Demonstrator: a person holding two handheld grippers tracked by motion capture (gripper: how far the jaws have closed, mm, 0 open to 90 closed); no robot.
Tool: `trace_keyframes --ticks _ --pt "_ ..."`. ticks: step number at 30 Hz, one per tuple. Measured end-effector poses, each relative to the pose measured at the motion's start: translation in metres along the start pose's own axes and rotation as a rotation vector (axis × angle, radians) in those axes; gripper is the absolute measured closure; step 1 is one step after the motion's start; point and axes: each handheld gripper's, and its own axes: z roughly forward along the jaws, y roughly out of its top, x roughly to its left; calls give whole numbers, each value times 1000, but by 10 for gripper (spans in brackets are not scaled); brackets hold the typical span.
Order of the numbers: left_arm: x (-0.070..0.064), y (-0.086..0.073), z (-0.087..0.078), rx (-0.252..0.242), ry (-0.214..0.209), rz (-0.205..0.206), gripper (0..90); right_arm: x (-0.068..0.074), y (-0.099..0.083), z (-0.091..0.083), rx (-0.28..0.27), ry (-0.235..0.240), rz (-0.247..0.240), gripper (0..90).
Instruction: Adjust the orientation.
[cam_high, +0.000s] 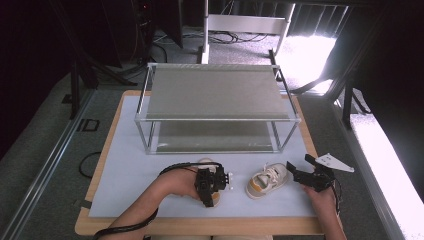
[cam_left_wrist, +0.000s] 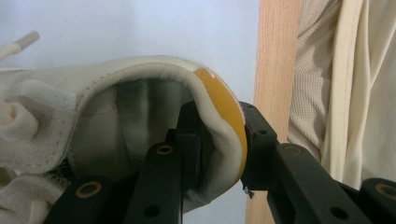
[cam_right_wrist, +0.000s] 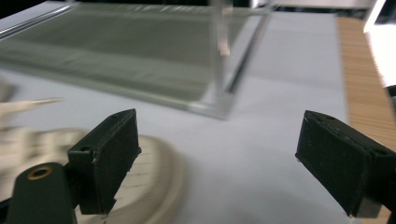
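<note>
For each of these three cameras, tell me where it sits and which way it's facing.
High view: above the person's side, looking forward and down at table, shelf rack, both forearms.
Left gripper view: on the left tool, facing the person's shirt; jaws pinch the left shoe heel.
Right gripper view: on the right tool, open, facing the rack.
Shared: rack, right shoe.

A two-tier rack (cam_high: 215, 92) with a metal frame and grey shelves is set at the far half of the table (cam_high: 97, 172), on a pale blue mat (cam_high: 127, 175). The wooden edge of the table is seen around the mat. Cables (cam_high: 222, 36) are strewn on the floor beyond.
</note>
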Motion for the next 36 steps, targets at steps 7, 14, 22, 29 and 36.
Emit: trace_keyframes --ticks 7,14,22,29,36 --pt "1 3 0 22 -3 6 724 35 34 -12 163 145 -52 249" --pt "2 2 0 18 -13 -3 725 69 58 -15 287 302 -80 293" --pt "2 4 0 29 -13 0 725 99 73 -12 396 371 -160 390" --pt "1 4 0 27 -12 -1 725 133 80 15 638 374 -215 532" --pt "1 5 1 28 -10 -1 724 144 73 35 800 287 -228 636"
